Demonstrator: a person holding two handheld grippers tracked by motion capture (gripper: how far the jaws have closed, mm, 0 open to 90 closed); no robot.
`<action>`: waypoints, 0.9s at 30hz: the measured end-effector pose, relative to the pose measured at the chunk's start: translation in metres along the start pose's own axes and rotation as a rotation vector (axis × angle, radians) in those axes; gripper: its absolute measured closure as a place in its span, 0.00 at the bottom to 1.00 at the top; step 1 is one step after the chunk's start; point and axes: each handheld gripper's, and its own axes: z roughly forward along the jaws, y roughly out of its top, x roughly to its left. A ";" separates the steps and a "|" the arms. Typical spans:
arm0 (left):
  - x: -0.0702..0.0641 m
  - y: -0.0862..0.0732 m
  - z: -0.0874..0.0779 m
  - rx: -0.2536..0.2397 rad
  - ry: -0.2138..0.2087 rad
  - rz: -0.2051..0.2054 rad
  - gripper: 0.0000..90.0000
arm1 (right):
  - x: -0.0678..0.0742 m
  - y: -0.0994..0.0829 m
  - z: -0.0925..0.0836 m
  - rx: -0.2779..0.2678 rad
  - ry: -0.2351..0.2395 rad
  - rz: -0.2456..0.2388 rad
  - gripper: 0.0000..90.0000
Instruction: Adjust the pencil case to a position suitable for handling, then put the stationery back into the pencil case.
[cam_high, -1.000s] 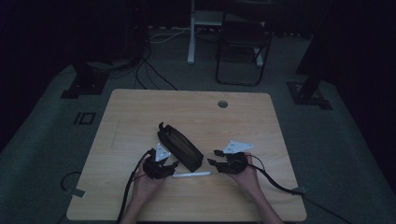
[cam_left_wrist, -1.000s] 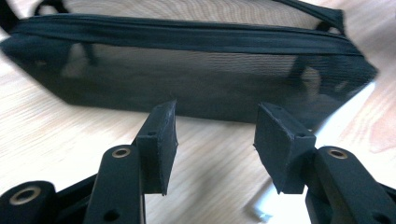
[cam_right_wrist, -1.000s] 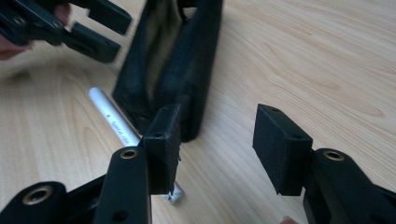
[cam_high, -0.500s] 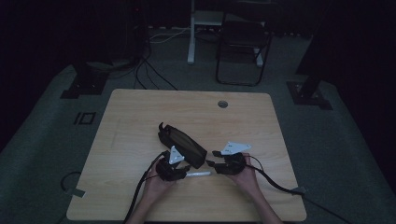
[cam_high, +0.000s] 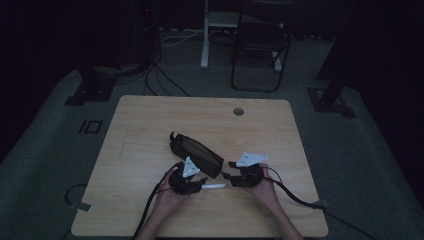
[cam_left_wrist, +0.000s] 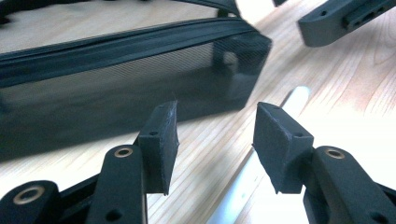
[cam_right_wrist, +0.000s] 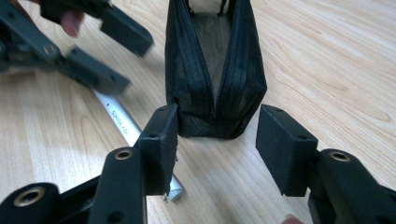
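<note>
The black mesh pouch (cam_right_wrist: 215, 84) stands unzipped beside a white pen (cam_right_wrist: 122, 122); both grippers gape empty.

A black mesh zip pouch (cam_high: 196, 154) is stood unzipped, slantwise, on the table; a slim white pen (cam_high: 213, 186) is laid flat just beside it.
</note>
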 end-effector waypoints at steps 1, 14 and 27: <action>0.003 -0.002 -0.005 -0.006 0.006 -0.012 0.56 | 0.000 0.000 -0.001 -0.005 0.001 -0.001 0.53; 0.030 -0.019 -0.029 0.000 0.114 -0.071 0.55 | 0.001 0.006 -0.014 -0.060 0.018 -0.023 0.52; 0.037 -0.034 -0.031 0.017 0.097 -0.112 0.56 | 0.011 0.006 -0.008 -0.049 0.078 -0.085 0.53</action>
